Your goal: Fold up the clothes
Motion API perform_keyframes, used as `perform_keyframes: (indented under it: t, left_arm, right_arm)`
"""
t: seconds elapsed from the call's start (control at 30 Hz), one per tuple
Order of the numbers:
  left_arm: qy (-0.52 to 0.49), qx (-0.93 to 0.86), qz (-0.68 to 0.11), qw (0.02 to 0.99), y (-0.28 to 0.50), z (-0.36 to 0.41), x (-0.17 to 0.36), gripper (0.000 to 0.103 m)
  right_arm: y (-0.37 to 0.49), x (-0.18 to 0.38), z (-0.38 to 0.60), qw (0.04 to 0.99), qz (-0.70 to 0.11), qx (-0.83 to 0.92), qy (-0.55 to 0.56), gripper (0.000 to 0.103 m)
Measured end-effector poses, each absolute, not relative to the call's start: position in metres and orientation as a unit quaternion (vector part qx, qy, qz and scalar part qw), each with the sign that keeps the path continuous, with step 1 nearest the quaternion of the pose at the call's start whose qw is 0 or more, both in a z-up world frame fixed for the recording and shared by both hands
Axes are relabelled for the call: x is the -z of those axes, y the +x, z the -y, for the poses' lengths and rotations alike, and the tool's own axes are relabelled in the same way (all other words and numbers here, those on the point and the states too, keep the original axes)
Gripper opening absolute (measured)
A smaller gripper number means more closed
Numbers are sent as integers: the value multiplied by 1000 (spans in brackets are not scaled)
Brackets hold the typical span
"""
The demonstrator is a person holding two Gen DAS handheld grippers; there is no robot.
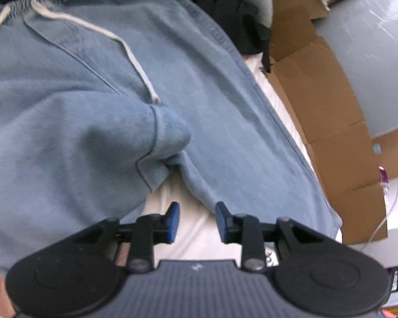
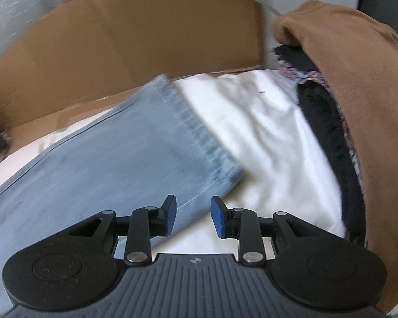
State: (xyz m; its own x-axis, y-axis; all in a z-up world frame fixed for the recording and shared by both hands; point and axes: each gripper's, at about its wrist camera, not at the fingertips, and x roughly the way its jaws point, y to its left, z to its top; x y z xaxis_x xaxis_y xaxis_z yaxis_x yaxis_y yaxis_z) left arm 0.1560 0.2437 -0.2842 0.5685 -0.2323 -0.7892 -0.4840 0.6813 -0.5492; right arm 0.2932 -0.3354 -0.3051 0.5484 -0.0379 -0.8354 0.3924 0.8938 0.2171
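Both claws stand released and empty — left claw (image 1: 197,221) above the crotch of the blue trousers (image 1: 172,92), right claw (image 2: 193,216) over a leg hem (image 2: 199,129) — trousers spread on a white sheet (image 2: 265,132), seemingly a bed, cardboard (image 2: 119,39) beside.

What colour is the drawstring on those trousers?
Off-white, against light blue denim trousers; the drawstring cord shows best in the left wrist view.

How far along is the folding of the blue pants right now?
Early. Done: the light blue pants lie spread on the white sheet, one leg doubled near the crotch. In hand: nothing; left gripper and right gripper are open, near the fabric edge. Left: every fold, plus the brown garment pile.
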Motion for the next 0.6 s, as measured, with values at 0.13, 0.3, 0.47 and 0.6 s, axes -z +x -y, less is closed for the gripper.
perform_keyframes:
  t: [0.13,0.3,0.47,0.6]
  left_arm:
    - [-375,-94,-448,806,139,-254,271,31]
    - [-366,-134,-449,804,106,-280,265,31]
    - [-344,-181,-462,797,67,-303,263,36]
    - [-348,-212,-473,781,38,-315,273,36]
  right_arm:
    - [290,294,314,864,-456,88,193,36]
    - [291,281,274,870,-457,2,185,36]
    - [289,275,219,860,-469,-108,166,36]
    - [287,274,179,848,-480,-168,150,36]
